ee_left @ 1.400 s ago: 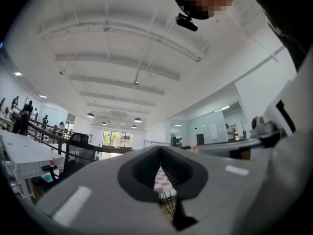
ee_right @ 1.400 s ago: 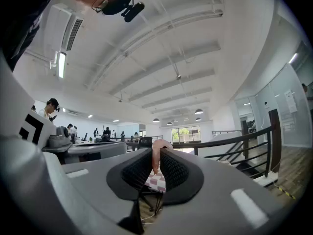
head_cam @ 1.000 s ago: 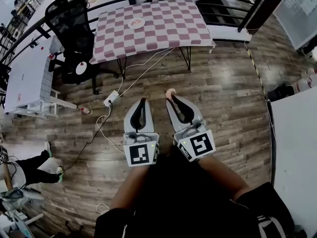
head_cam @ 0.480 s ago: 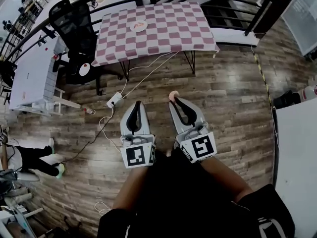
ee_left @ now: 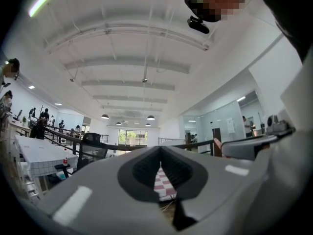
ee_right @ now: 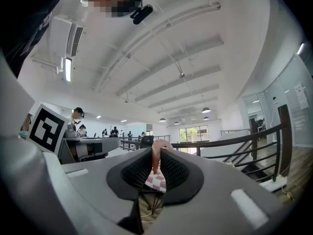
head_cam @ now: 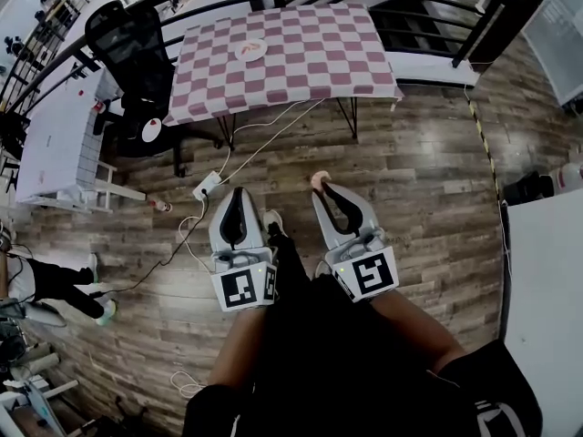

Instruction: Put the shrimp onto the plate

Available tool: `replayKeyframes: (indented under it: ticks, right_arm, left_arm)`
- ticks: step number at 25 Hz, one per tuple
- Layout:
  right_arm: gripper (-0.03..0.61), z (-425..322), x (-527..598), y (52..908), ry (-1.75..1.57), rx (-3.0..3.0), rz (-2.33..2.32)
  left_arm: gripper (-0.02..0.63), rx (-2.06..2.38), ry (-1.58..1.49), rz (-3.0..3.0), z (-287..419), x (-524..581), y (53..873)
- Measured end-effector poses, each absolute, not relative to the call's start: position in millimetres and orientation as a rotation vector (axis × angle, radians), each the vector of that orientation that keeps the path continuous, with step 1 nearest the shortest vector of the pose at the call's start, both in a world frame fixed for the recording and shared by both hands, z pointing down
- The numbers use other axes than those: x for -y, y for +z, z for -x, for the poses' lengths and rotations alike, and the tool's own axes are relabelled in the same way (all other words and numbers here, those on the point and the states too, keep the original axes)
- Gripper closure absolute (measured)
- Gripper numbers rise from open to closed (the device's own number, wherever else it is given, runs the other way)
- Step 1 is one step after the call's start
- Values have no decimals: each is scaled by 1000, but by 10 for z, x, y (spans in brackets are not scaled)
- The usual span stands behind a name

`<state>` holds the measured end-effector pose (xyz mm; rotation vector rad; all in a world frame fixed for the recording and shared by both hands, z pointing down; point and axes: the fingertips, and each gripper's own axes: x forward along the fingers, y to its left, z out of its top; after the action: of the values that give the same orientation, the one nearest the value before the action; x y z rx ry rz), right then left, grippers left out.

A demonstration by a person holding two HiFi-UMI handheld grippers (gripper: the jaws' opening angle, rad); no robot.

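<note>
Now a shoe (head_cam: 272, 221) has swung into the head view between my two tools, where none showed half a second ago. The left tongs (head_cam: 236, 192) have also drifted toward 9 o'clock and a touch lower in frame. I read that as a stride in progress toward the checkered surface (head_cam: 319, 57) at 12 o'clock. That surface looks only slightly larger than it did a second ago, so I judge the approach has barely closed the gap; a broad stretch of wooden floor (head_cam: 410, 171) lies between the tongs and it. The right tongs (head_cam: 321, 188) are as before, clamped on the shrimp (head_cam: 314, 178), whose pink curl pokes out past the tips at their 12 o'clock end. The right gripper view shows it pinched upright between the ribbed pads, with the checkered cloth far beyond. The left tongs are closed tip to tip with nothing between them; only a sliver of that cloth shows through their slit in the left gripper view. The plate (head_cam: 250, 51) sits on the surface toward its far left part, around 11 o'clock from the shrimp and well apart from it. For the task, the grasp looks done and the carry is what is left. The hold is only at the very tips, so I'd keep the clamp firm, since a jolt in walking could shake the shrimp loose.
</note>
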<state>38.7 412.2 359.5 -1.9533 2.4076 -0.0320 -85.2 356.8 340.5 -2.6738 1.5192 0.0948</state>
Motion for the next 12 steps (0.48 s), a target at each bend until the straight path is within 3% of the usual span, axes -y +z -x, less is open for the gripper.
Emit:
replayKeyframes:
  ticks: [12]
  right_arm:
    - [528,-668,-3263,3764,-46,-2409,2041]
  left_arm:
    - [604,-1479,110,2722,605,-2628,3586]
